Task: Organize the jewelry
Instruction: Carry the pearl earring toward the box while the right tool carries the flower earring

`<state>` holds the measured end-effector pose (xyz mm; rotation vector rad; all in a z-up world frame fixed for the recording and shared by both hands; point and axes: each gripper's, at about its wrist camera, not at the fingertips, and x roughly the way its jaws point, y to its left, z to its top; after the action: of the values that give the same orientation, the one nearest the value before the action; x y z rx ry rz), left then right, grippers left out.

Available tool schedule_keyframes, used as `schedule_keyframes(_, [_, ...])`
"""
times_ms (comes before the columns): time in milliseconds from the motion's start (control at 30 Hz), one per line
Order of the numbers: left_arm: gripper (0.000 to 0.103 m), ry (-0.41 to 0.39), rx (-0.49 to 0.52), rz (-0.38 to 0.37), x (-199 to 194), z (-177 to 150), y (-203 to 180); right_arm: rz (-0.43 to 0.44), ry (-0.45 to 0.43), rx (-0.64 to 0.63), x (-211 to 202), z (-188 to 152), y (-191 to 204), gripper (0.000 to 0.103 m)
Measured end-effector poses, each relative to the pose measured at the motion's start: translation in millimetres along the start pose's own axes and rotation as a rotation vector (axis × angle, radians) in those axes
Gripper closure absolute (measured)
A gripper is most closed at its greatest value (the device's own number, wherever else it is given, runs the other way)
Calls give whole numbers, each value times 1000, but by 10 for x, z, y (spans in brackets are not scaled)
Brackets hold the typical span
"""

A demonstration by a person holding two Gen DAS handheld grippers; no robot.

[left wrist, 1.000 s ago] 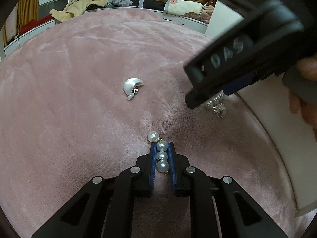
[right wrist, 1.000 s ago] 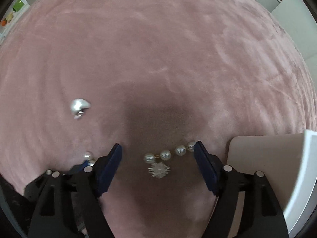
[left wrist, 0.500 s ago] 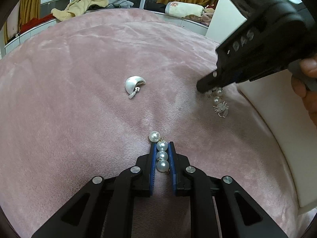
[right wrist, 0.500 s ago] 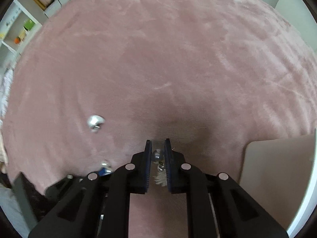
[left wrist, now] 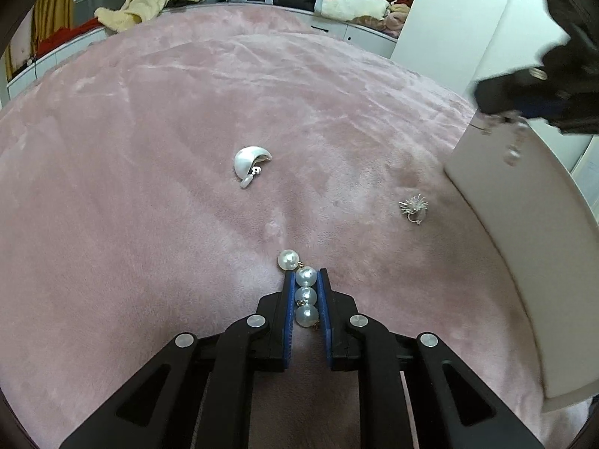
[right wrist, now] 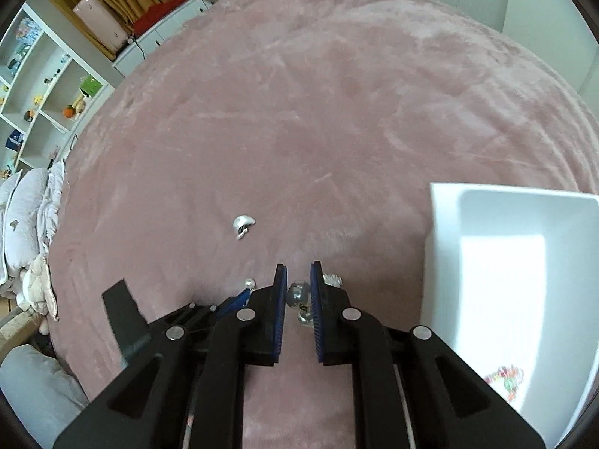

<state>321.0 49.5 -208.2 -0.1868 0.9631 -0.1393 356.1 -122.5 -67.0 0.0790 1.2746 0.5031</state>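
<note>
Two pearl strands now held, one per hand-held gripper.

- Right hand-held gripper (right wrist: 298, 292): 1 s ago open over a pearl strand w/ spiky silver charm on the pink blanket (left wrist: 187, 149); 0.5 s ago clamped on it; now raised, jaws together on the pearl strand (right) (right wrist: 299, 293), seen in left view dangling by the white box (right wrist: 441, 262) wall.
- Spiky silver charm (left wrist: 413, 207): no longer w/ the strand; lies alone on blanket near box. Judged: came off or was separate, needs its own pick.
- Left hand-held gripper (left wrist: 307, 295): unchanged, clamped on pearl strand (left) (left wrist: 306, 293), low at blanket, one pearl past the tips.
- Crescent earring (left wrist: 250, 162): unmoved, mid-blanket, well apart from the rest.
- White box: open, beside right gripper; holds one small red-green multicolour piece (right wrist: 503, 378) in the near corner, otherwise bare.
- Status est.: right strand close to drop-off; charm and crescent earring not yet collected.
</note>
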Motion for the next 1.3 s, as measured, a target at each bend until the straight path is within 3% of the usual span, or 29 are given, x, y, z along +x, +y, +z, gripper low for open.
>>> schedule_keyframes(200, [87, -2, 17, -1, -206, 18, -127, -6, -50, -2, -437, -203, 94, 90])
schedule_keyframes(500, [86, -102, 137, -35, -907, 225, -682, 15, -130, 30, -1082, -482, -50, 90])
schedule_keyframes(933, [86, -193, 246, -164, -1744, 382, -1595, -3, -258, 110, -1996, -1025, -435, 90])
schedule_keyframes(1100, [86, -182, 298, -209, -1806, 284, -2014, -26, -265, 151, -2086, -1215, -677, 90])
schedule_keyframes(1300, [86, -149, 354, -230, -1687, 102, -2386, -33, -238, 204, -1890, -1471, -998, 90])
